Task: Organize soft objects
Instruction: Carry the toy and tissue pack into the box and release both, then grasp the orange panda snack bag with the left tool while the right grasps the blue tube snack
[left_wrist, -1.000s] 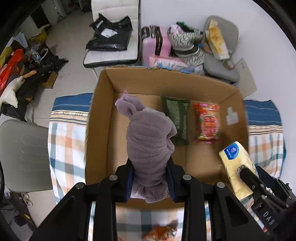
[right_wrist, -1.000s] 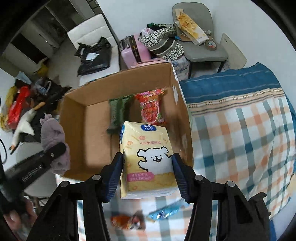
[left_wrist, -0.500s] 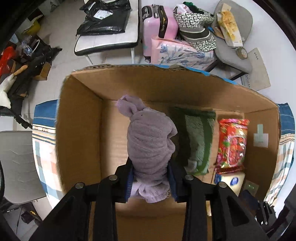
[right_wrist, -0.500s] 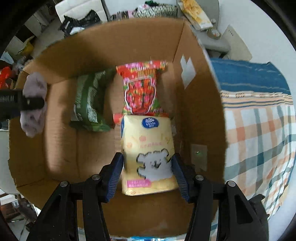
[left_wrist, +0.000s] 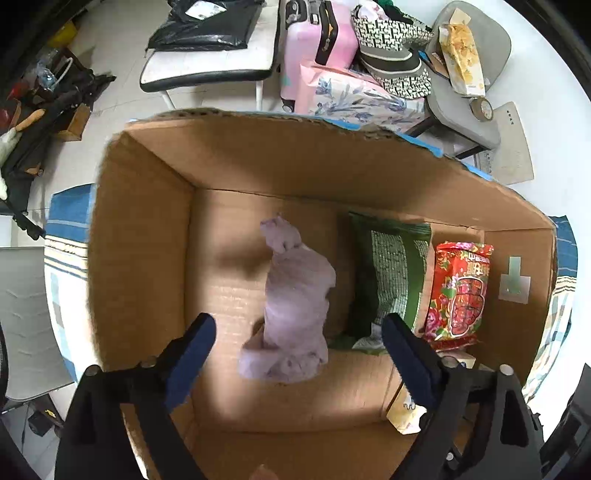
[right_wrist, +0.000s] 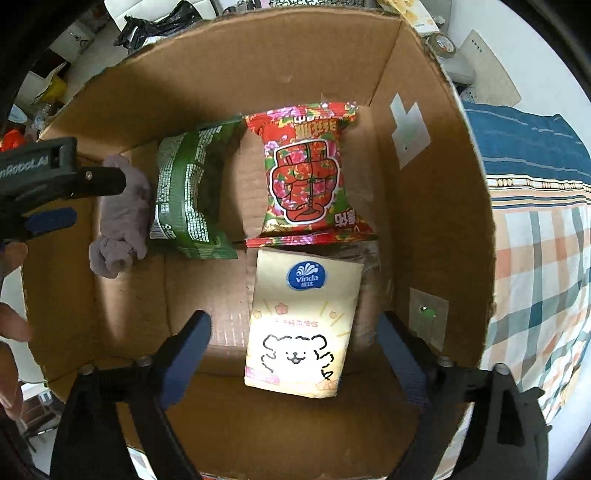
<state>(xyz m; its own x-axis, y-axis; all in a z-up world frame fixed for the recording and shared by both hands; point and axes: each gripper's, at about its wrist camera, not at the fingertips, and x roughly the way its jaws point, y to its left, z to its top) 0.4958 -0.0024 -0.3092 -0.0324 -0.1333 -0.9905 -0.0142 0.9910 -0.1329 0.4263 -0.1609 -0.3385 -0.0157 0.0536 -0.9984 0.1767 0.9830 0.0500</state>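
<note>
A cardboard box (left_wrist: 140, 236) (right_wrist: 443, 206) holds four soft items. The purple towel (left_wrist: 295, 306) (right_wrist: 122, 218) lies on the box floor at the left. Beside it lie a green packet (left_wrist: 391, 273) (right_wrist: 188, 192) and a red flowered packet (left_wrist: 460, 291) (right_wrist: 308, 170). A yellow tissue pack (right_wrist: 303, 328) lies in front of the red packet; only its corner (left_wrist: 404, 413) shows in the left wrist view. My left gripper (left_wrist: 297, 347) is open above the towel. My right gripper (right_wrist: 295, 343) is open, its jaws either side of the tissue pack.
The box stands on a checked cloth (right_wrist: 535, 266). Behind it are a pink suitcase (left_wrist: 317, 40), a grey chair (left_wrist: 469, 74) with bags, and a white bench (left_wrist: 207, 62) with black bags. The left gripper's body (right_wrist: 55, 173) reaches over the box's left wall.
Both grippers opened. The purple towel dropped from the left gripper onto the box floor, and the tissue pack left the right gripper and lies in the box.
</note>
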